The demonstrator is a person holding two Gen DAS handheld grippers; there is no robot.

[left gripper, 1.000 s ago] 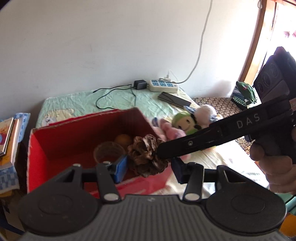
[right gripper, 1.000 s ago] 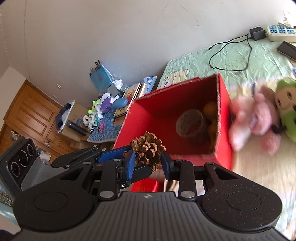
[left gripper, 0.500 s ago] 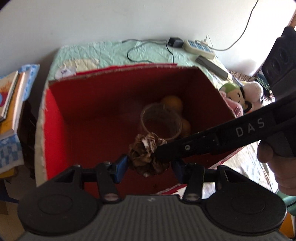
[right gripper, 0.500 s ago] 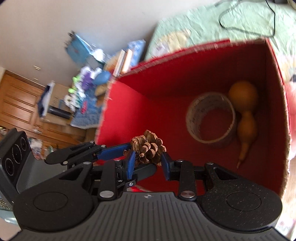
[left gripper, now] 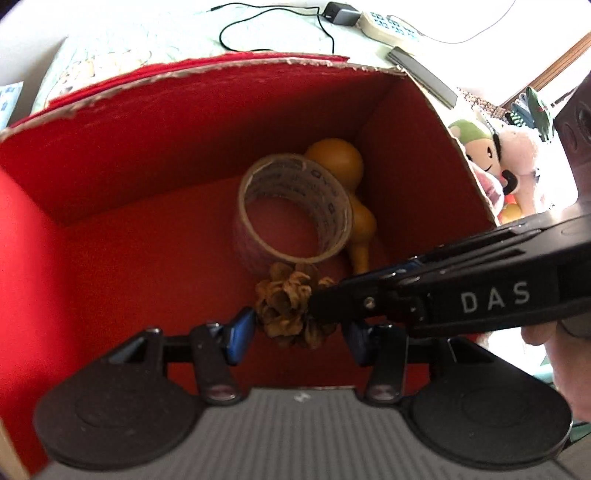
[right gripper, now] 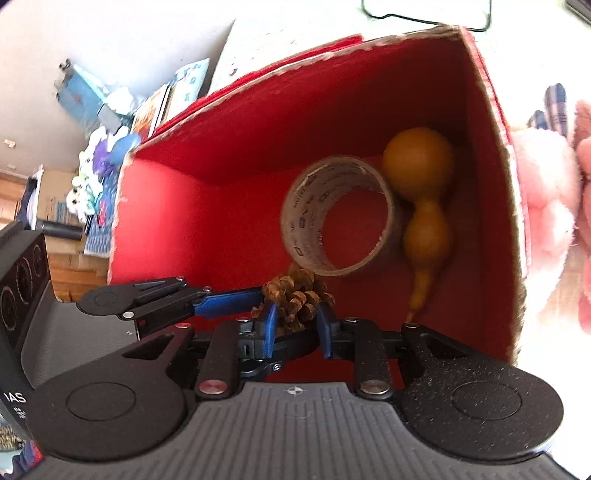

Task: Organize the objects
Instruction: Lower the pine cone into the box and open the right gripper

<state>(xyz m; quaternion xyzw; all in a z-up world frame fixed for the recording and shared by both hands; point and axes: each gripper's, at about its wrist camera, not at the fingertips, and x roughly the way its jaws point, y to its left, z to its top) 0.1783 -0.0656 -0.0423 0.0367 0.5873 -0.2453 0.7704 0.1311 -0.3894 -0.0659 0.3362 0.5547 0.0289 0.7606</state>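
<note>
A brown pine cone [right gripper: 295,301] is held inside the open red box [right gripper: 221,206], low above its floor. My right gripper [right gripper: 295,330] is shut on the pine cone. My left gripper [left gripper: 295,334] has its blue pads either side of the same pine cone [left gripper: 290,306]; the left pad touches it, the right pad is partly hidden behind the right gripper's arm. A roll of brown tape [left gripper: 293,210] and a yellow gourd [left gripper: 338,162] lie on the floor of the red box [left gripper: 147,122], just beyond the cone.
Plush toys [left gripper: 495,147] lie to the right of the box on a bedsheet. A power strip [left gripper: 388,26], a charger cable and a dark flat device [left gripper: 424,75] lie behind it. Books and clutter [right gripper: 110,140] sit left of the box.
Both grippers have moved forward and down with the pine cone, from above the box's front edge to deep inside it, close to the tape roll.
</note>
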